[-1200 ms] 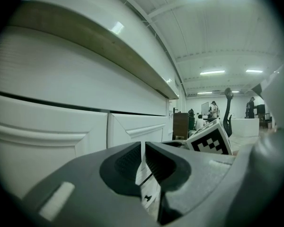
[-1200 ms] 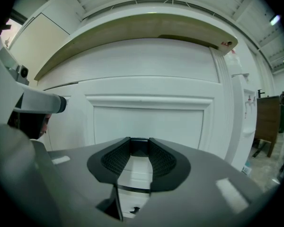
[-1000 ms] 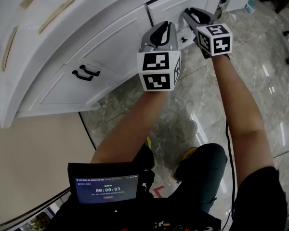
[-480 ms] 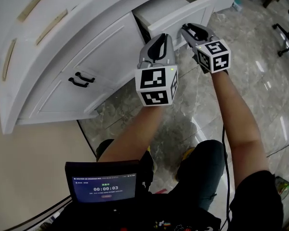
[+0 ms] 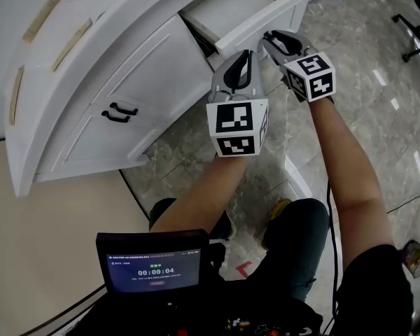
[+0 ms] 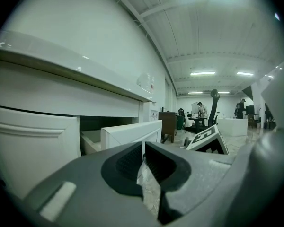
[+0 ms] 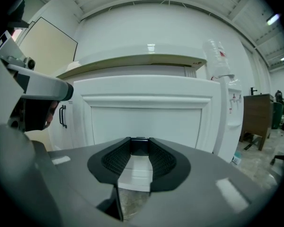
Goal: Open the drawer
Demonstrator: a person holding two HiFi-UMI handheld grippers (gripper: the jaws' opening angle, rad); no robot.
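One drawer [image 5: 260, 21] stands partly out of the white cabinet [image 5: 126, 82], its dark handle [image 7: 140, 146] clamped by the right hand-held gripper [image 5: 271, 39] for pulling, while the left hand-held gripper [image 5: 242, 56] hovers alongside, closed and empty.

The drawer [image 5: 264, 18] has slid well out — right tongs [image 5: 269, 39] drawn back with it.

The open drawer [image 5: 266, 21] juts over clear floor [image 5: 367, 72]; cabinet doors [image 5: 126, 72] block the left.
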